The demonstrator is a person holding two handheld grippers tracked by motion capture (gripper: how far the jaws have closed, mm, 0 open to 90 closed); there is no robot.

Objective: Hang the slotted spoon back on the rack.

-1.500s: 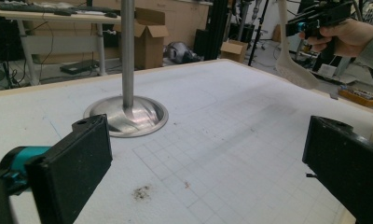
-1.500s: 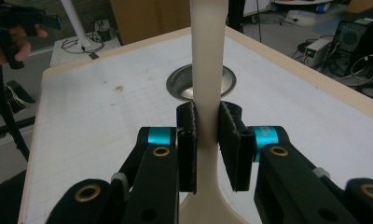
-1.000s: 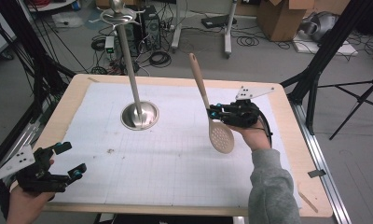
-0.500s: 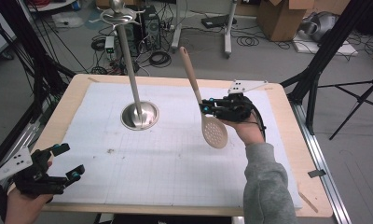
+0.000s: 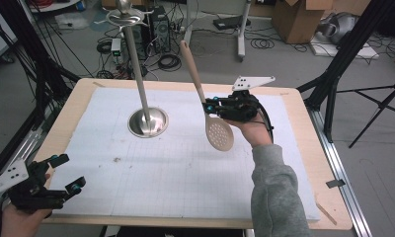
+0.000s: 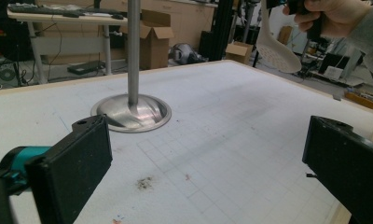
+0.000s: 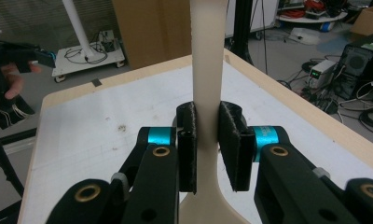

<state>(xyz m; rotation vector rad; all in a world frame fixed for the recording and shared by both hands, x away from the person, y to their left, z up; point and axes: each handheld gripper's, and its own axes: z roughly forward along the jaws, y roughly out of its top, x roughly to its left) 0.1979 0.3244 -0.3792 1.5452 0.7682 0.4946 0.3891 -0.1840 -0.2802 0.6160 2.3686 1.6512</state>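
A beige slotted spoon hangs in the air above the white mat, bowl down and handle tilted up to the left. My right gripper is shut on its neck; in the right gripper view the handle rises between the two pads. A steel stand with a round base and a tall pole rises at the mat's back left; its top hooks carry nothing. My left gripper stays open near the front left corner, its jaws wide apart in the left gripper view.
The white gridded mat covers most of the wooden table. Small dirt specks lie on the mat. Black tripod legs, cables and cardboard boxes stand on the floor beyond the table.
My right gripper has carried the spoon left and slightly up, toward the stand. The left gripper has shifted a little at the front left corner.
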